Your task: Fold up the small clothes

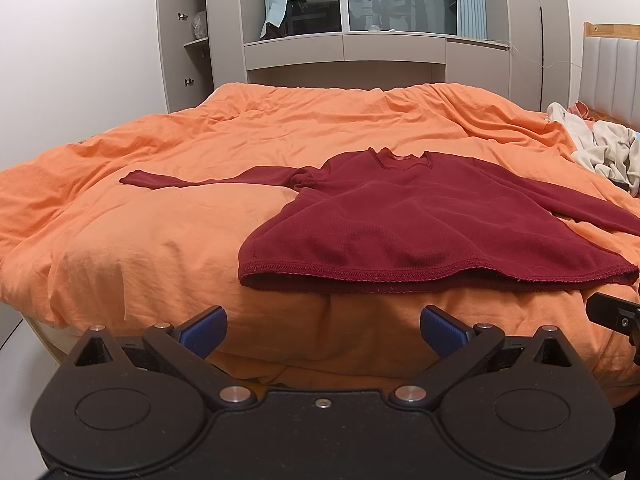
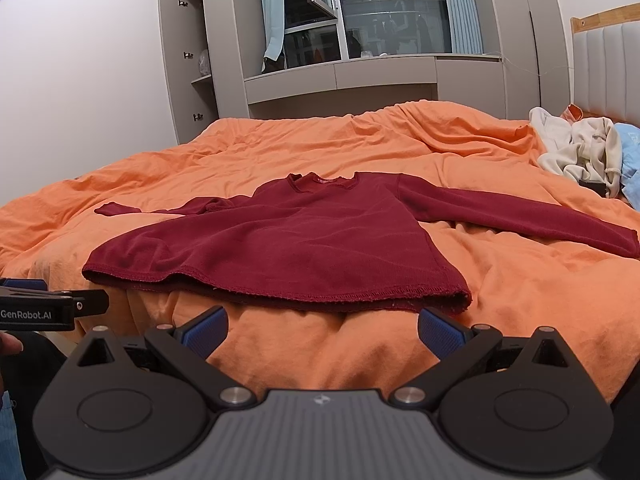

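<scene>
A dark red long-sleeved top (image 1: 400, 220) (image 2: 288, 248) lies flat on the orange bed cover (image 1: 160, 208) (image 2: 500, 272), neck towards the window, both sleeves spread out sideways, hem nearest to me. My left gripper (image 1: 323, 330) is open, held just short of the hem, below its left half. My right gripper (image 2: 322, 330) is open too, just short of the hem's right half. Nothing is between either pair of blue pads (image 1: 206, 330) (image 2: 440, 330). Part of the left gripper's body (image 2: 48, 306) shows at the left edge of the right wrist view.
A heap of pale clothes (image 1: 608, 152) (image 2: 576, 152) with something light blue lies at the bed's right near the padded headboard (image 2: 608, 68). Grey cupboards with an open door (image 2: 188, 64) and a window (image 2: 384, 12) stand beyond the bed's far side.
</scene>
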{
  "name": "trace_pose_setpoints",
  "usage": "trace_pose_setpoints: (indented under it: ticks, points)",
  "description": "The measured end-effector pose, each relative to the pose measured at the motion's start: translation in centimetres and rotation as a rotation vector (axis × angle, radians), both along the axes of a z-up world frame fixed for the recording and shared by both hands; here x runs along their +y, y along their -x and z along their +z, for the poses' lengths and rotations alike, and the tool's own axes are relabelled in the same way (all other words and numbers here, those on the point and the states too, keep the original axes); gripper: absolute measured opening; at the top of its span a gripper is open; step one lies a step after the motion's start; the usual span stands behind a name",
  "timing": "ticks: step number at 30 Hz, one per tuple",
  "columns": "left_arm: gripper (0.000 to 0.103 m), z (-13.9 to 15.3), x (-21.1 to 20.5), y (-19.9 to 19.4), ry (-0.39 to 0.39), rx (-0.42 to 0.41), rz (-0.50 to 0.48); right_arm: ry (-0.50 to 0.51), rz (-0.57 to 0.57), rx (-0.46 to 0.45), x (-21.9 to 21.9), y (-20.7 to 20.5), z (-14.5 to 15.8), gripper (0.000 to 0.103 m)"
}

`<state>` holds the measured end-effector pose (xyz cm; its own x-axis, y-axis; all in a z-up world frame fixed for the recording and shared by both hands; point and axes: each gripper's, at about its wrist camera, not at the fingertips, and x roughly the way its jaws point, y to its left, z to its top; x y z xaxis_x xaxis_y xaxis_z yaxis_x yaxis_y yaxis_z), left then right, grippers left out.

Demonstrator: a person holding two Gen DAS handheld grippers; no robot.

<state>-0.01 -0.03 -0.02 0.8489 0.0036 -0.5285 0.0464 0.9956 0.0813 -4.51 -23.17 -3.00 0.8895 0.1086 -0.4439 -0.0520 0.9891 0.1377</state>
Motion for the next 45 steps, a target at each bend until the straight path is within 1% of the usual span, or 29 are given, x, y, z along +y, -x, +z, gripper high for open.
trace_pose_setpoints:
  ticks: [41, 45]
  points:
    - [0.103, 0.02, 0.01, -0.04, 0.001, -0.001, 0.000, -0.002, 0.000, 0.000, 0.02, 0.30, -0.09, 0.103]
    - [0.103, 0.53, -0.17, 0.12, 0.004, -0.005, -0.001, -0.002, 0.000, 0.000, 0.03, 0.32, -0.10, 0.103]
